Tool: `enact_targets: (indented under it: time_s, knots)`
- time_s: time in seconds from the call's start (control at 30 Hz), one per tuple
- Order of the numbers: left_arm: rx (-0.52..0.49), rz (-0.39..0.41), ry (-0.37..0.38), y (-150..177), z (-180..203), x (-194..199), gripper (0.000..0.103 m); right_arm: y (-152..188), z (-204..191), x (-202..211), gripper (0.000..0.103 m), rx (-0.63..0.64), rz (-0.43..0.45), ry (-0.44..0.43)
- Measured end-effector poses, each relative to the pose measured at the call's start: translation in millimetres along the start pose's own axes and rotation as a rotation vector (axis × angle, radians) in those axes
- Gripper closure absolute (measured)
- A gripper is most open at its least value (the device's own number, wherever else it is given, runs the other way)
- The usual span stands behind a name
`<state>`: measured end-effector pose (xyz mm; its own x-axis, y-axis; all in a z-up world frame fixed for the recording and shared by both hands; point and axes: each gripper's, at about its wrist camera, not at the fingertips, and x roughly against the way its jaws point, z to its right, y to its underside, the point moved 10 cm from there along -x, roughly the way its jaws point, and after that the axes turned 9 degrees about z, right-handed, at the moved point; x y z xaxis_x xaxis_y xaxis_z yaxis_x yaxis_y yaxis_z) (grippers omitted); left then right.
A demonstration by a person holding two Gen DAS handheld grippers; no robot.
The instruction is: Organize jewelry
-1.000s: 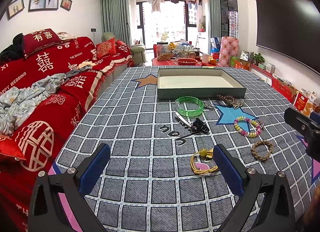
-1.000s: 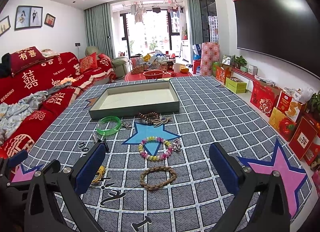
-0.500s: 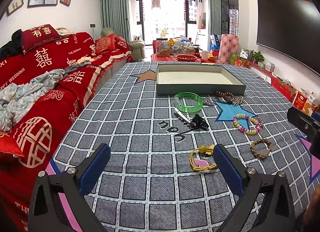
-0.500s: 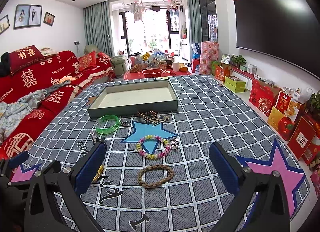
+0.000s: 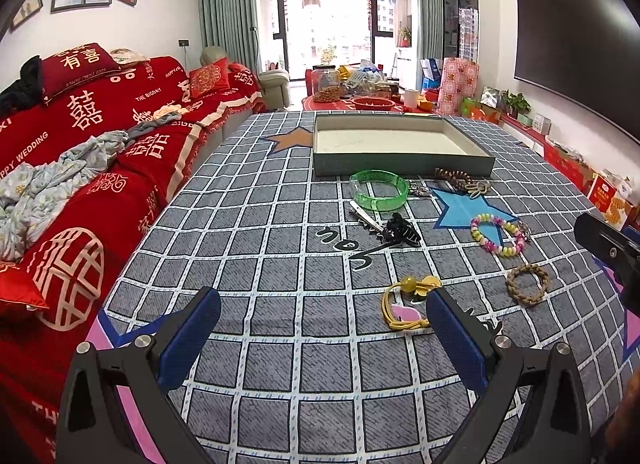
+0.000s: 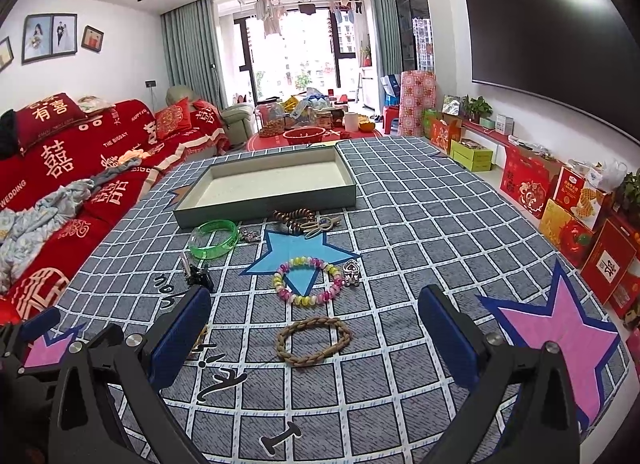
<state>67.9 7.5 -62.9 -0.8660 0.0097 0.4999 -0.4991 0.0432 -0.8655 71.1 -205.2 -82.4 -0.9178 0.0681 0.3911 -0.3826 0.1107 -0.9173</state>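
— Left gripper (image 5: 322,330)?
— Hung low in the lower part of the left view, fingers spread wide apart, nothing between them but checked cloth (image 5: 280,264).
— Right gripper (image 6: 316,324)?
— Same: fingers wide apart at the bottom of the right view, empty, hanging over the braided ring (image 6: 313,340) at lower centre.
— And the jewelry?
— Scattered on the cloth, mid-frame. Bead bracelet (image 6: 307,281) above the braided ring, lying on the blue star (image 6: 298,252), a small silver charm (image 6: 351,273) just beside its right edge. Green bangle (image 6: 213,239) left of centre, near the tray (image 6: 264,206). Black clip (image 5: 400,230) below the bangle in the left view. Yellow cord piece (image 5: 404,304) just beside the left gripper's right finger (image 5: 456,338); touching or not, could not tell.
— Tray?
— Above centre, nothing in it, a brown coil (image 6: 294,218) near its front wall.
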Motion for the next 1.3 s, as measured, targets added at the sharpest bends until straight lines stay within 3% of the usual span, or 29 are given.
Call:
enact_targets:
  time_s: [0.63,0.87,0.97,1.07,1.17,1.3]
  knots:
    - [-0.012,-0.019,0.019,4.0,4.7,-1.4,0.000,1.3,-1.1,-3.0,0.000,0.005,-0.009,0.000]
    - [-0.018,-0.069,0.046,7.7,4.8,-13.9,0.000,4.0,5.3,-8.4,0.000,-0.006,-0.035,-0.039]
    - [-0.012,-0.121,0.087,10.7,3.9,-24.1,0.000,6.5,17.5,-14.5,0.000,-0.052,-0.093,-0.069]
    - [-0.010,-0.175,0.124,14.5,4.1,-35.8,0.000,16.6,37.2,-24.7,0.000,-0.074,-0.186,-0.044]
    - [-0.003,-0.242,0.173,20.8,10.5,-49.2,0.000,35.6,42.6,-36.9,0.000,-0.032,-0.316,-0.016]
    - [-0.040,-0.302,0.217,27.7,26.3,-62.4,0.000,58.6,46.6,-50.4,0.000,0.023,-0.409,0.039]
